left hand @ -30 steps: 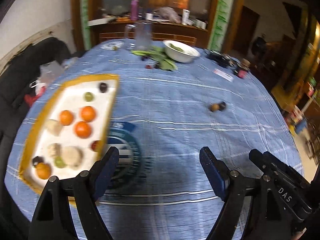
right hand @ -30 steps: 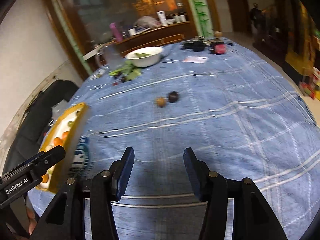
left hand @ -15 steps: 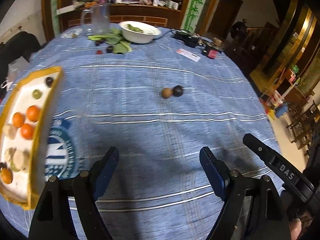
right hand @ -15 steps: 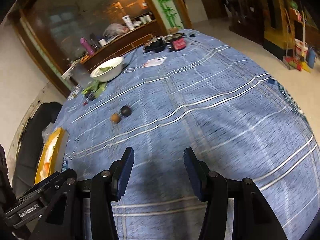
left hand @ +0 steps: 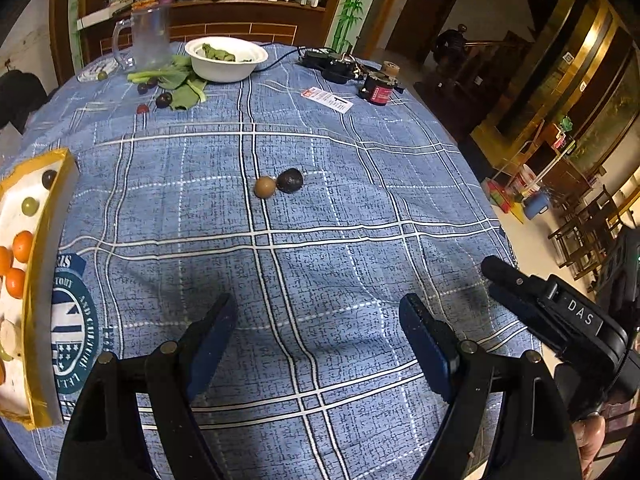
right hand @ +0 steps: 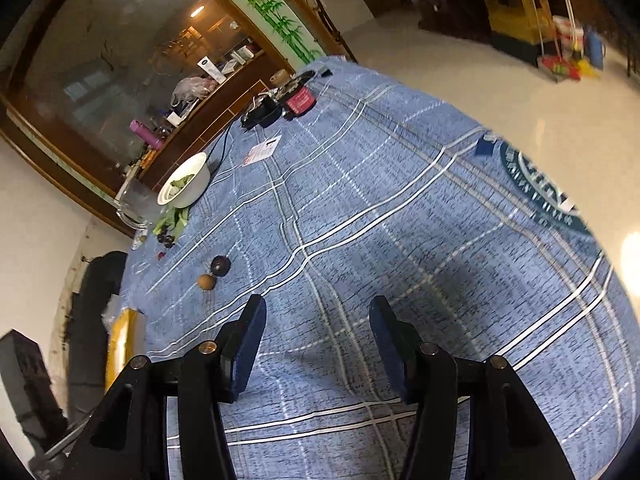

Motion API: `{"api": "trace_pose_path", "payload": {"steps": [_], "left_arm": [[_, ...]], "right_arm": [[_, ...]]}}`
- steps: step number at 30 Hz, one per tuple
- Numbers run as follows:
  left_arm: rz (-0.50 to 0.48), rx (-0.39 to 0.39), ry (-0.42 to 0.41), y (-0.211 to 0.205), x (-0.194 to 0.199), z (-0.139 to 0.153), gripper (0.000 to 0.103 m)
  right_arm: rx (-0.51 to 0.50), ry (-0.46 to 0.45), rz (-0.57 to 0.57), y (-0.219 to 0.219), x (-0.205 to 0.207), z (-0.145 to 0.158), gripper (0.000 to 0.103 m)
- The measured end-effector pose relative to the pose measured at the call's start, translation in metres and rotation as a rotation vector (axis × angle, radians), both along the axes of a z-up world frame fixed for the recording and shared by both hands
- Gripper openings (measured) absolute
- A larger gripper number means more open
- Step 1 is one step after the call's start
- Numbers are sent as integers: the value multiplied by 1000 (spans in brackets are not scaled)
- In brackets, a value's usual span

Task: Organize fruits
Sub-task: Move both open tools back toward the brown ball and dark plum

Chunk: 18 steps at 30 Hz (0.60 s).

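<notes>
Two fruits, a brown one (left hand: pixel 265 187) touching a dark one (left hand: pixel 290 180), lie mid-table at 12 o'clock of the left gripper (left hand: pixel 318 334). Both grippers, the right gripper (right hand: pixel 316 338) included, gape wide and empty. The tray (left hand: pixel 38 280) has slid further toward 9 o'clock.

A blue plaid-clothed table (left hand: pixel 360 240) bears a brown fruit (left hand: pixel 265 187) touching a dark fruit (left hand: pixel 290 180).

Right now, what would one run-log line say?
left claw: open, empty | right claw: open, empty | brown fruit, dark fruit: touching, on tablecloth
</notes>
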<state>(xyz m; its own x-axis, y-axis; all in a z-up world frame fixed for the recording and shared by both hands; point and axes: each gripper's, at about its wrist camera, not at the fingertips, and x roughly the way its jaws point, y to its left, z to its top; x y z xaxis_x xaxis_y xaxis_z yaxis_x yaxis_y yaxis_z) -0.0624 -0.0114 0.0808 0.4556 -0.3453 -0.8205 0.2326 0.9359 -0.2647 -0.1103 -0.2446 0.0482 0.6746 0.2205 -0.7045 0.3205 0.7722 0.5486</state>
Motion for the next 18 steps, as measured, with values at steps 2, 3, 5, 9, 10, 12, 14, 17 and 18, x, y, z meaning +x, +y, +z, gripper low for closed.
{"api": "trace_pose_path", "payload": {"steps": [2,3,5,9,10,12,14,17,18], "left_arm": [[5,-5,10,2,1,-1,82],[7,-5,12,3,1,-1,82],[14,-3,13,4,1,-2,82],[23,-4,24,8,3,-4,82],[24,-4,25,9,3,-5,82],[25,-6,26,10,3,-6,82],[26,-5,33,11,4,-8,82],[28,-4,41,12,4,-11,82],[30,-3,42,13,4,-12,82]], "right_arm": [[35,12,10,1,3,-4,58],[41,15,14,2,3,-6,58],[33,19,21,5,5,-7,58],[31,18,28,10,6,-6,58],[28,17,31,11,7,-5,58],[22,18,38,12,8,-4,58],[18,19,44,14,9,-4,58],[12,21,49,16,11,-4,58],[10,22,50,17,12,-5,58]]}}
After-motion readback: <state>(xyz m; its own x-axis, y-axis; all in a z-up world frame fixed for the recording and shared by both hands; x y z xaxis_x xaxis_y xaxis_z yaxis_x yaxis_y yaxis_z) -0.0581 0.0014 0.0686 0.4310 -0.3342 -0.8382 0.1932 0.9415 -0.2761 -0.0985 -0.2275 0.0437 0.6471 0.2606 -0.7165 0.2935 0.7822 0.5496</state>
